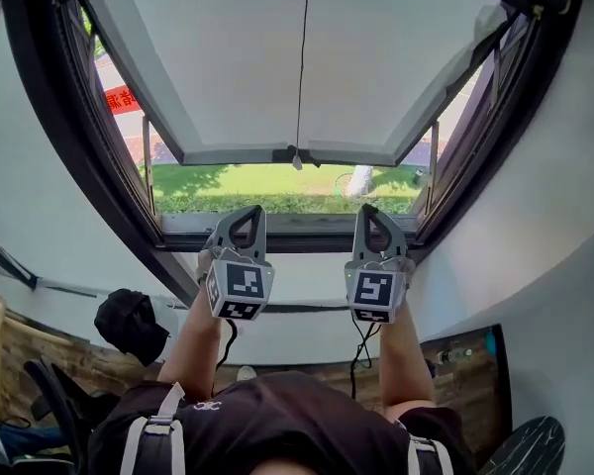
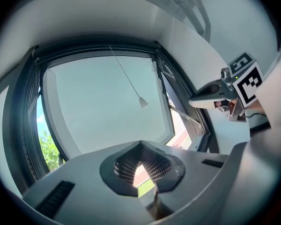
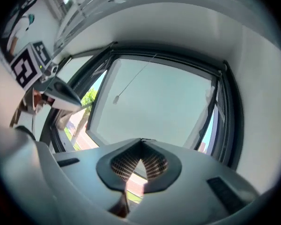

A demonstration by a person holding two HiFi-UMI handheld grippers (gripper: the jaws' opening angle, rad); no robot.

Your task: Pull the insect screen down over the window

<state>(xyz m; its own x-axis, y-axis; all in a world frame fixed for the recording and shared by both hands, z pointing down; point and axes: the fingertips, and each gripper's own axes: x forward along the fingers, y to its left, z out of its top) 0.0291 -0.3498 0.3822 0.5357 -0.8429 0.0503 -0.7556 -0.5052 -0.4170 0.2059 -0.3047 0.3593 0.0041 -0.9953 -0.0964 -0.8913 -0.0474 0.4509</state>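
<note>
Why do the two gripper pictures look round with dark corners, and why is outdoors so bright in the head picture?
Left gripper view: the wide-angle lens bows the window frame and blackens the corners. Right gripper view: same bending and dark rim. Head view: sunlit grass outside far outshines the shaded room, so indoors looks dim.

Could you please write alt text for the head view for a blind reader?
The left gripper and right gripper, both shut and empty, point side by side at a window whose insect screen is partly lowered, grass showing underneath.
</note>
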